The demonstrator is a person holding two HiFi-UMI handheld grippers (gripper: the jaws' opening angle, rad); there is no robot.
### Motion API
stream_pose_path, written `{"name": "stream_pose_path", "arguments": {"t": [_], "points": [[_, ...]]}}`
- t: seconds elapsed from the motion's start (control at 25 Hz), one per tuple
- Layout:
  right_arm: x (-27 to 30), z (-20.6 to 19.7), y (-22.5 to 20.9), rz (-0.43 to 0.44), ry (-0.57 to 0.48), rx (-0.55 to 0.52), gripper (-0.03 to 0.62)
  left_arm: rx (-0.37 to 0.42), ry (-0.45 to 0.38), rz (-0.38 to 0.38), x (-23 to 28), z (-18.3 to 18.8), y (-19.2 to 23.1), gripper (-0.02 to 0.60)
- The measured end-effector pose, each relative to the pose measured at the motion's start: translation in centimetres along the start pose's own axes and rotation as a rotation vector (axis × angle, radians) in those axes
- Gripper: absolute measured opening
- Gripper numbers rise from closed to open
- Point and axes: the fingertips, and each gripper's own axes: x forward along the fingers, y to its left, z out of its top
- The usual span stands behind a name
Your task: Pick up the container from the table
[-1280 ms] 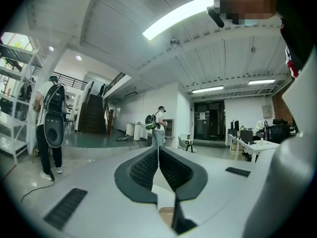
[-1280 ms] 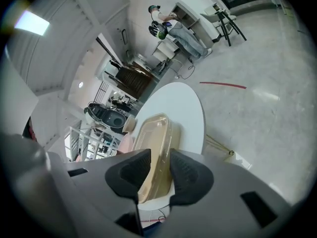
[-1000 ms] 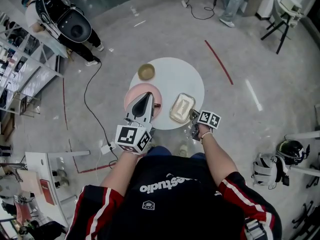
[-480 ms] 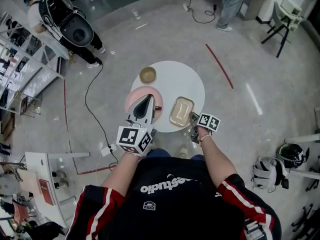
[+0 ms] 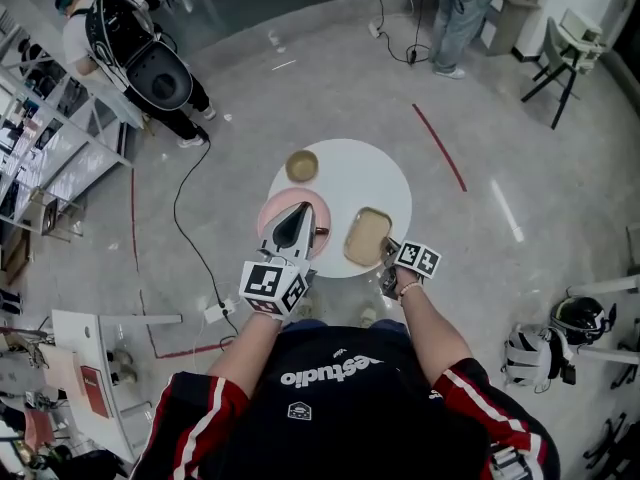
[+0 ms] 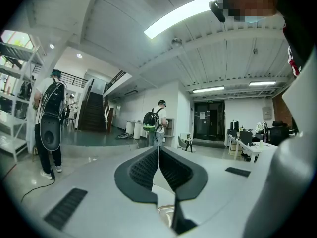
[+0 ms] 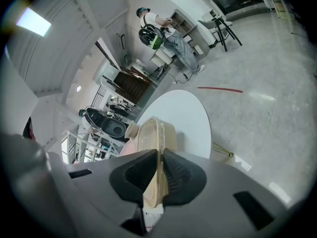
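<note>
Lidded beige container point(image 7: 152, 138): near rim pinched between the right gripper point(image 7: 159, 156) jaws, body reaching ahead of it over the round white table point(image 5: 350, 168). Grasp looks made. Lift comes next: raise straight, keep level, the thin rim may slip. Beside it the left gripper point(image 6: 158, 151) is idle, jaws together, empty, over a pink plate point(image 5: 272, 206).

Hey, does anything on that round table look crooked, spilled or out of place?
Only the beige container: its near rim is pinched in the right tool, and it looks tipped rather than flat on the white table. The pink plate and small bowl sit flat; nothing spilled.
</note>
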Motion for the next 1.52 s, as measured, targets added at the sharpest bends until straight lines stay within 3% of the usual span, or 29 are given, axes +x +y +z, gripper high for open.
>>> {"name": "stream_pose_path", "arguments": {"t": [0.76, 1.12, 1.52], "points": [[-0.9, 1.8, 8.9, -0.040, -0.111, -0.199, 0.052, -0.097, 0.030, -0.098, 0.3, 2.6, 9.2, 0.026], [-4.6, 4.1, 15.8, 0.021, -0.222, -0.343, 0.052, -0.077, 0.032, -0.119, -0.6, 3.7, 11.0, 0.026], [-11.8, 8.1, 25.5, 0.108, -0.401, -0.512, 0.052, -0.085, 0.009, -0.162, -0.5, 5.6, 9.8, 0.026]]}}
